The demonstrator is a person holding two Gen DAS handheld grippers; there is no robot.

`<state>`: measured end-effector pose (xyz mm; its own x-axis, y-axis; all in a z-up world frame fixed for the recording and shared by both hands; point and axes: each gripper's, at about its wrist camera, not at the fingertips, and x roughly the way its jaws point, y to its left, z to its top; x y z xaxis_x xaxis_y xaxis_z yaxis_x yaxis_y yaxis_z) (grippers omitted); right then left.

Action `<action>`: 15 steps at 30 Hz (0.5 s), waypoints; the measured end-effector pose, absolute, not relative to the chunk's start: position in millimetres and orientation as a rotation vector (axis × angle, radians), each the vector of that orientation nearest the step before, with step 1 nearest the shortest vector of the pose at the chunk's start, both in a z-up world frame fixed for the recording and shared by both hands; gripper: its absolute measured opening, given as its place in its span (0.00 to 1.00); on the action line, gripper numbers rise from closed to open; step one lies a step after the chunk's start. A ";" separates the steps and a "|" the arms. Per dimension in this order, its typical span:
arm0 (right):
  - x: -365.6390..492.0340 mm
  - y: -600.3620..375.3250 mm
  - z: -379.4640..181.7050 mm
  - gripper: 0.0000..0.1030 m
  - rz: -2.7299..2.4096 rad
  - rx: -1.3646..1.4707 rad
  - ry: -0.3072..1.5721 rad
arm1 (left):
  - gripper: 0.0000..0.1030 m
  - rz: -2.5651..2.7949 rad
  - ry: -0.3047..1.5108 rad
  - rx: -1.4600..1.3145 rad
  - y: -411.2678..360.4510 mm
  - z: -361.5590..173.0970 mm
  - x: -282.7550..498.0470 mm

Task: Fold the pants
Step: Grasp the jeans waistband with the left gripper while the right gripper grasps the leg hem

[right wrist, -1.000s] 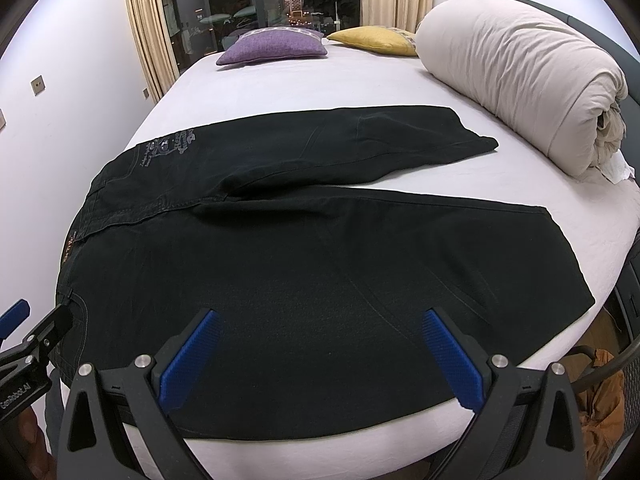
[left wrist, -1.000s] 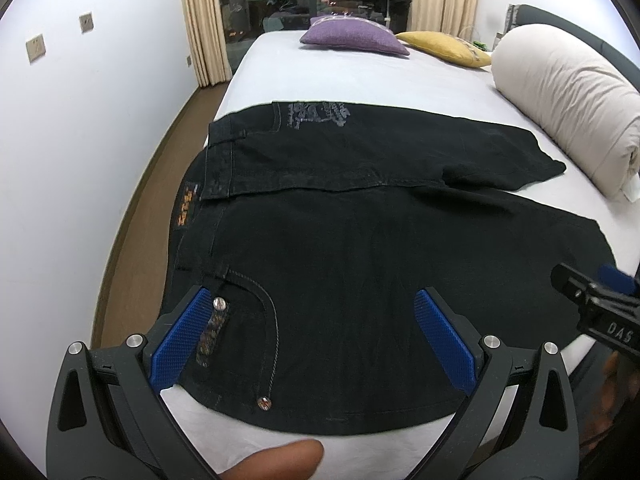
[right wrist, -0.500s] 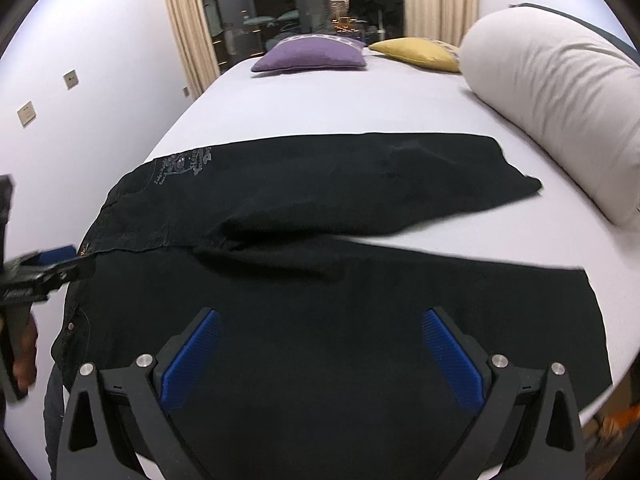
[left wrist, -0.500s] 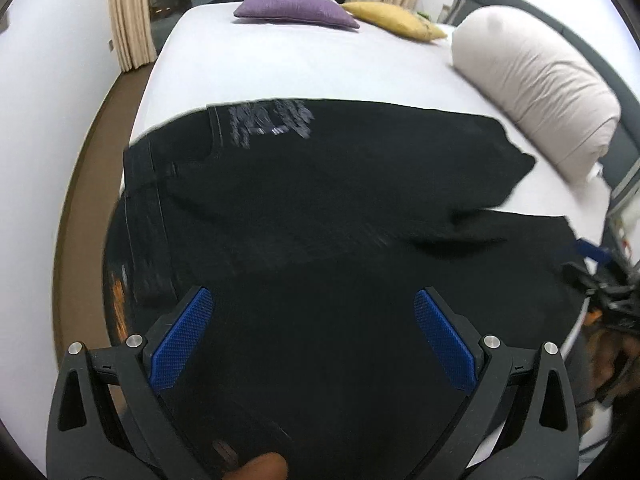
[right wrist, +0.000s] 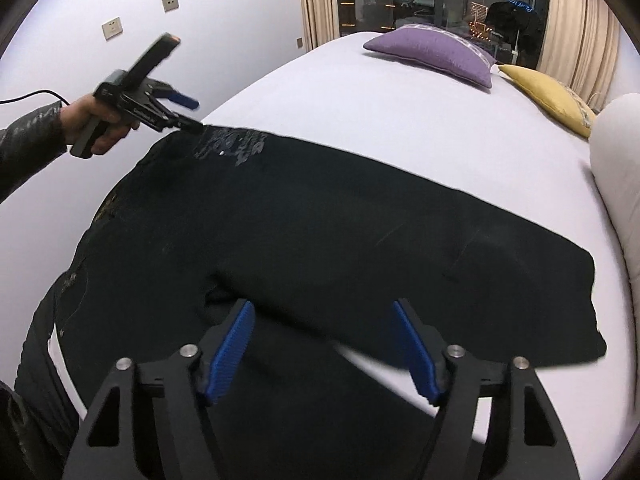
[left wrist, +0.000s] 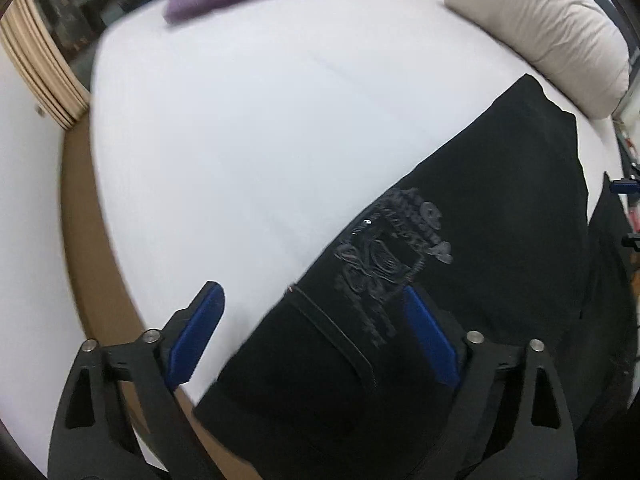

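Note:
Black pants (right wrist: pixel 320 220) lie flat on the white bed (right wrist: pixel 420 120), waistband to the left, both legs running right. A grey printed design (left wrist: pixel 392 248) marks the far top corner by the waistband. My left gripper (left wrist: pixel 316 332) is open and hovers over that far waistband corner; it also shows in the right wrist view (right wrist: pixel 176 116), held in a hand. My right gripper (right wrist: pixel 324 352) is open above the crotch, where the two legs split, with a strip of white sheet showing between the legs.
A purple pillow (right wrist: pixel 432 54) and a yellow pillow (right wrist: pixel 548 96) lie at the far end of the bed. A rolled beige duvet (left wrist: pixel 536 28) runs along the right side. A brown floor strip (left wrist: pixel 92 240) and a white wall are on the left.
Both grippers moved forward over the pants from the near edge. The left one swung to the far waistband corner; the right one came in over the crotch.

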<state>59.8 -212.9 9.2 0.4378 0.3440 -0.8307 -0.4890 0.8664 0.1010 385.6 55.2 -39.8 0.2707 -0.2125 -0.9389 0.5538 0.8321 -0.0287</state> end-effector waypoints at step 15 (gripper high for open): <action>116.3 -179.5 -1.3 0.55 0.622 -0.185 1.013 | 0.14 -0.585 1.362 0.301 76.2 -66.2 426.2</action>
<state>116.3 -179.5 -1.3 0.3744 0.3998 -0.8367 -0.5654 0.8136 0.1357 426.2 76.2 -66.2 0.0954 -0.2174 -0.9714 0.5545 0.8221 -0.1295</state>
